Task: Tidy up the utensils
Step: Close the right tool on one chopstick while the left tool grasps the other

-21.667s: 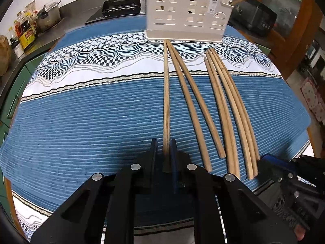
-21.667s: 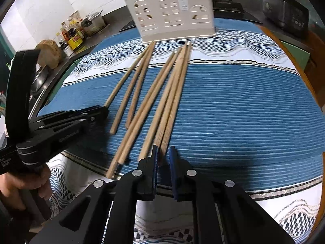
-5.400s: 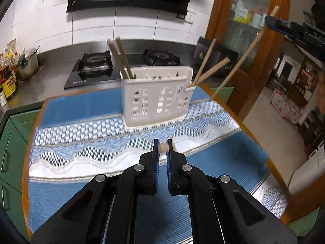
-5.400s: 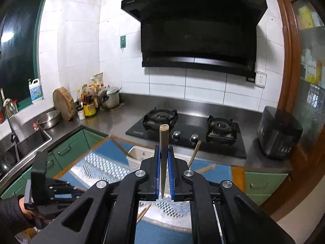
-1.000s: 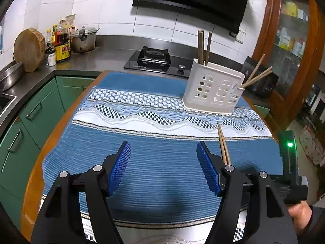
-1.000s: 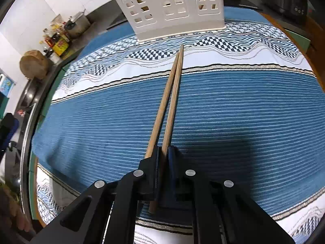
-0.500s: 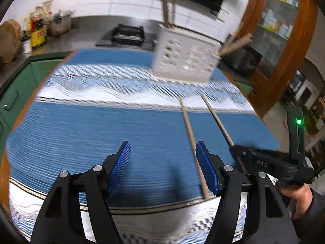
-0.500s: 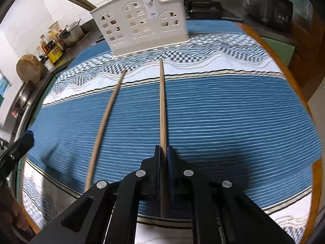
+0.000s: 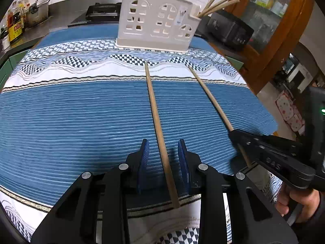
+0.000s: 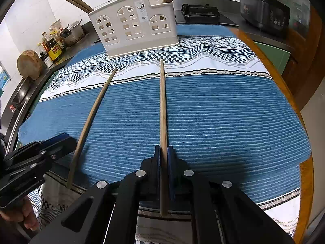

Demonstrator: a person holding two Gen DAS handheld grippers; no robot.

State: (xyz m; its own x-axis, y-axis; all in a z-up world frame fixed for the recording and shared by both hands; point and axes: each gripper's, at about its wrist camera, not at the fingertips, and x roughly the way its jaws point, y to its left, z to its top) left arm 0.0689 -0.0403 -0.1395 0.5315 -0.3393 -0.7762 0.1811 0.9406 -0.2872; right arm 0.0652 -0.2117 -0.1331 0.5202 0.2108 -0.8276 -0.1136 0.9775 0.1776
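Chopsticks lie two to the blue striped cloth (image 9: 81, 118), both with their long axes running from the lower edge of the frames up toward the white holder (image 9: 156, 26) at top centre. In the left wrist view the left chopstick (image 9: 156, 118) runs from just below the holder, slightly left of centre, down to the cloth's near hem, its far tip toward the holder. It passes between the blue pads of the left gripper (image 9: 163, 160), whose jaws are closing with a gap still showing on each side of the stick. To the right, the right chopstick (image 9: 211, 103) slants from upper centre down to lower right, its near part in the right gripper (image 9: 236, 137), held by a hand (image 9: 300, 205) at the right edge. In the right wrist view the left chopstick (image 10: 91, 118) slants along the left, beside the left gripper (image 10: 67, 140); at centre the right chopstick (image 10: 163, 105) runs straight up the frame, clamped tight between the right gripper's (image 10: 163, 162) pads. More chopsticks stand in the holder (image 10: 132, 26) at top.
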